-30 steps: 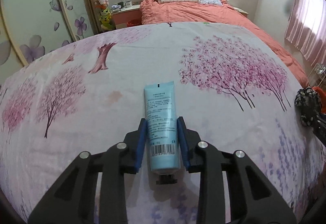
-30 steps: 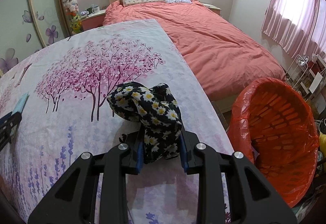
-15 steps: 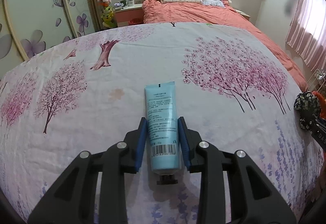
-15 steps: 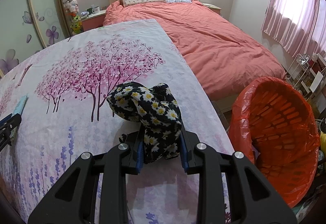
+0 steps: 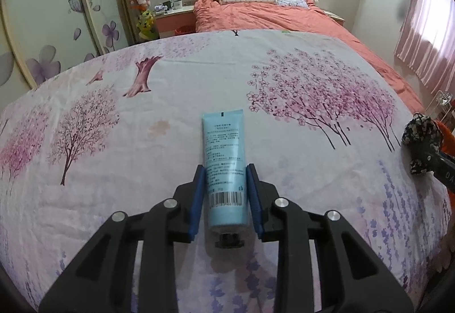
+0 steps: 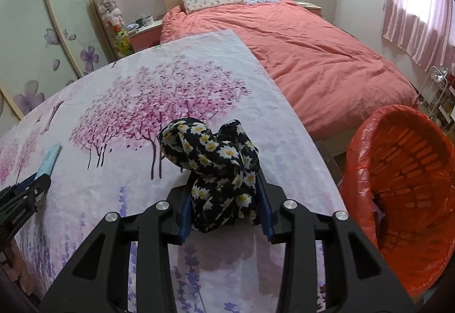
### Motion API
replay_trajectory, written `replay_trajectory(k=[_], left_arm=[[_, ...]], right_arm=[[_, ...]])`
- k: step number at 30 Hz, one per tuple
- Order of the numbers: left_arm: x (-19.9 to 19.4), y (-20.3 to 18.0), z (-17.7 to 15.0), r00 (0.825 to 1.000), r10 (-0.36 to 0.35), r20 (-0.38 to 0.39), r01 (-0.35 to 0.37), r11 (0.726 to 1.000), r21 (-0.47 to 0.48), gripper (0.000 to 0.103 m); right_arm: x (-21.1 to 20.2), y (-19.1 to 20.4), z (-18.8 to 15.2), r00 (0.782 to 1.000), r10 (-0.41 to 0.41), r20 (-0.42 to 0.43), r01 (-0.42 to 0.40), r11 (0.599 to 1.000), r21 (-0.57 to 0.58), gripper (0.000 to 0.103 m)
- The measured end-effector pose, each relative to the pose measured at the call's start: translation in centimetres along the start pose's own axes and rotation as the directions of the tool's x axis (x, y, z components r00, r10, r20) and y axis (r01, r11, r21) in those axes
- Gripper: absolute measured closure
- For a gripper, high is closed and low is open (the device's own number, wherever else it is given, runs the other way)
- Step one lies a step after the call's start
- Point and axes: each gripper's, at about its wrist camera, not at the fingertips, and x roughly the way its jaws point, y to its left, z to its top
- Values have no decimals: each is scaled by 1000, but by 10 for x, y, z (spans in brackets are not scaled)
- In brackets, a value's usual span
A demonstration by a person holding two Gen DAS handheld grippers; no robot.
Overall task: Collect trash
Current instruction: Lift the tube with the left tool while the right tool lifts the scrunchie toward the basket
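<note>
The left gripper [image 5: 224, 185] stands over the table [image 5: 284, 148], which is draped in a cloth printed with pink blossom trees. A pale blue tube [image 5: 224, 162] lies flat on the cloth between its blue pads [image 5: 199, 199], black cap toward the camera, crimped end pointing away toward the bed [image 5: 270, 17]. The jaws are closing — both pads sit against the tube's sides, grasping it.

The right gripper [image 6: 224, 193] is at the table's right edge, nearest the red bin [image 6: 403, 187]. Its jaws are closing and are clenched on a bundle of black fabric [image 6: 216, 162] with white daisies; the bundle bulges above and ahead of the pads, and its lower part is pinched between them. Whether the bundle touches the cloth below cannot be told.

The red bin, lined with a red bag, stands off the table just to the right of the fabric bundle, its mouth tilted toward the camera. In the right wrist view the blue tube [image 6: 49, 159] shows far left of the bin, with the other gripper's tip on it.
</note>
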Motion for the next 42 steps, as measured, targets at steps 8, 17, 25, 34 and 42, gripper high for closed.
replay_trajectory(k=[8,17,25,34,42], left_arm=[[-12,0,0,999,-30,29,30,999,-10,74],[-66,-12,6,988,-83,129,82,997,14,74],[-112,-46,10,967,-155,202,142,987,77,75],[-112,-69,2,972,-206,111,190,972,141,75],[-56,-70,5,982,-188,-13,188,978,92,74]], right_arm=[[-33,-6,-1,996,31,87,-33,999,14,88],[-81,-3,-8,979,-21,203,27,999,-27,88],[-113,-18,-15,964,-46,260,43,999,18,88],[-111,-25,-22,967,-63,246,57,998,31,88],[-91,-25,-28,978,-63,201,58,998,30,88]])
